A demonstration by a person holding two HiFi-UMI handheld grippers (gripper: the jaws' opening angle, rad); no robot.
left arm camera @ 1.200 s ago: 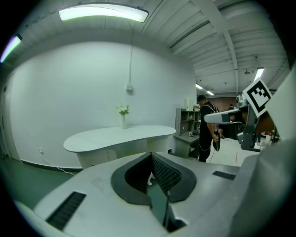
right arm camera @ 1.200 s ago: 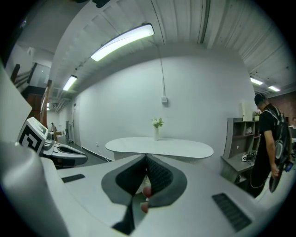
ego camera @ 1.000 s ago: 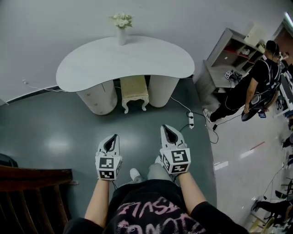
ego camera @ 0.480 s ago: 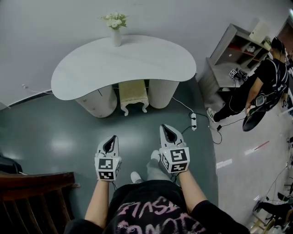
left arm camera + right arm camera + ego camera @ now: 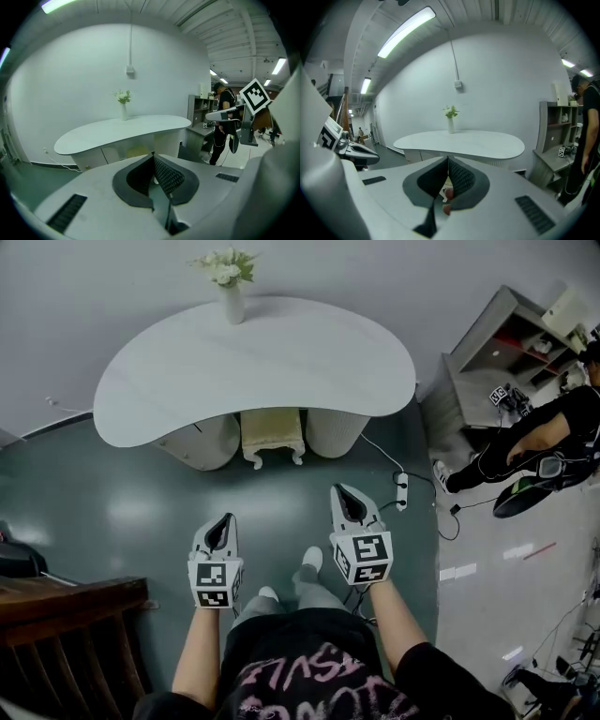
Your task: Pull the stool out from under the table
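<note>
Ahead, the stool [image 5: 273, 429] sits under the table [image 5: 281, 362], beyond left tool [image 5: 225, 519] and right tool [image 5: 341, 490], both closed.

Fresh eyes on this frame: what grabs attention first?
The white kidney-shaped table against the wall dominates the head view, with a vase of flowers at its far edge and the cream stool tucked under its middle. In the foreground the left gripper and right gripper point toward it, jaws shut, well short of the stool. A person in black bends by shelves at the right.
</note>
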